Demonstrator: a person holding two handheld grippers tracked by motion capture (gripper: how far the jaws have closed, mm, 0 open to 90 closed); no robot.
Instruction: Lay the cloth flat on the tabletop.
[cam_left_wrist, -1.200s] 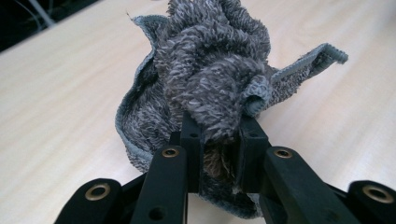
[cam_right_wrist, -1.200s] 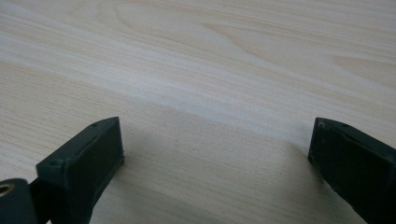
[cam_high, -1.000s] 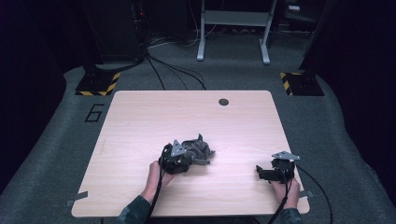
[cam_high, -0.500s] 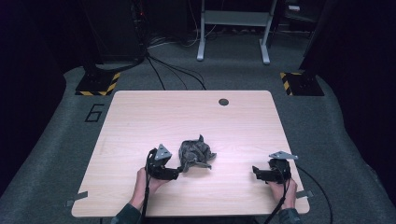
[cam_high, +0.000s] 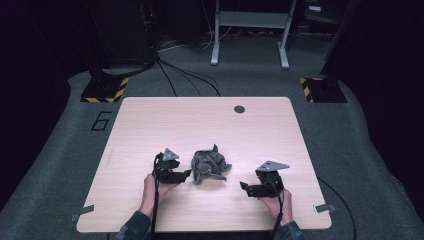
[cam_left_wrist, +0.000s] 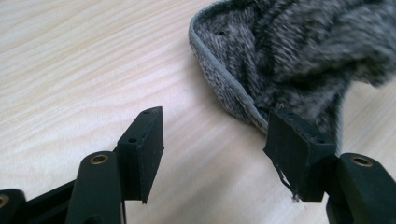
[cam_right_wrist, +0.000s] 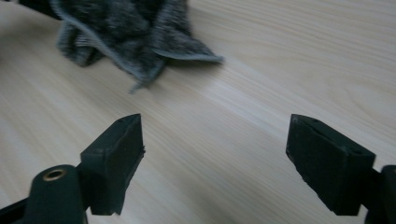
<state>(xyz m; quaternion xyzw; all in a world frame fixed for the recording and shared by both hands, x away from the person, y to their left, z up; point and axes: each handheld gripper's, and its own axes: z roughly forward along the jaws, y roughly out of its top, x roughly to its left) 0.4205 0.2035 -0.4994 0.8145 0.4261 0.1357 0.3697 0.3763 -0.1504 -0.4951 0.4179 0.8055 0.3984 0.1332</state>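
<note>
The left gripper (cam_high: 188, 173), jaws apart and just closing, touches the grey cloth's (cam_high: 209, 166) hem; the right gripper (cam_high: 243, 186), wide but closing, holds nothing, near the cloth's right.

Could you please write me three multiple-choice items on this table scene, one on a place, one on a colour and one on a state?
1. Where does the crumpled cloth lie?
A. between the two grippers, nearer the left one
B. at the far edge, by the round hole
C. on the floor

2. What colour is the cloth?
A. red
B. mottled grey
C. yellow

3. How do the jaws of the right gripper stand?
A. clamped on the cloth
B. shut on nothing
C. apart, with bare table between them

Answers:
1. A: in the high view the cloth sits just beside the left gripper, with a gap to the right one.
2. B: the left gripper view shows grey knit fabric with a pale hem.
3. C: the right gripper view shows wood between the pads and the cloth farther off.
</note>
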